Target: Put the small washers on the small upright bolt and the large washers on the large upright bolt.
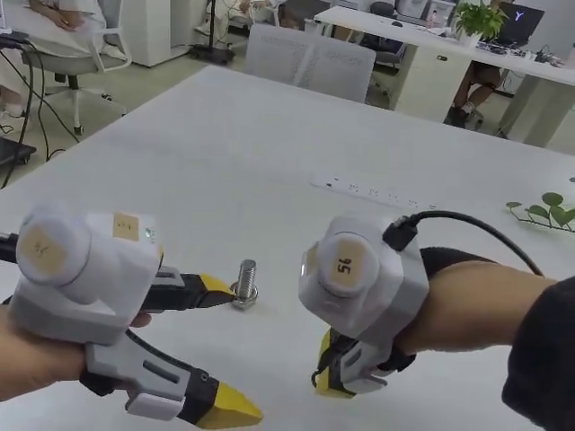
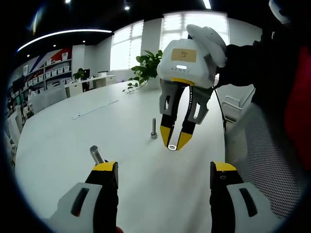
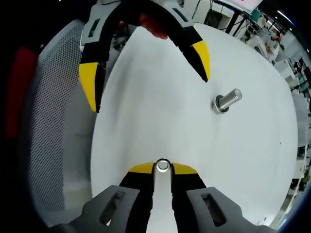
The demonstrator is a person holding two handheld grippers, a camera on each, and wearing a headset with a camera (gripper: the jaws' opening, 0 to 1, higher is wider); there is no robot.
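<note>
Small silver ring washer (image 3: 163, 165) was pinched at its rim btwn the yellow tips of the right gripper (image 2: 176, 143), jaws pressed together on it and pointing down at the white table (image 1: 269, 153). Couldn't tell whether the washer touched the table top. It was held to the right of the large silver threaded bolt (image 1: 245, 282), near but clearly apart, not on it. The large bolt stood upright on its wide head. In the left gripper view the small thin upright bolt (image 2: 154, 128) stood beyond the large bolt and to its right, w/ the held washer just beside it, not over it.

Left gripper (image 2: 164, 168) was on the opposite side of the large bolt, jaws spread wide. One yellow tip sat just beside the bolt's base — the right gripper view showed a gap btwn tip and bolt.

Further out from the large bolt in the head view:
- A long white power strip (image 1: 368, 190) lay beyond it to the right.
- A green leafy sprig (image 1: 546, 209) sat well apart, far right.
- A pale grey chair back (image 1: 310, 61) stood past the table's far edge.
- A dark sleeve (image 1: 544, 359) showed behind the right gripper.
</note>
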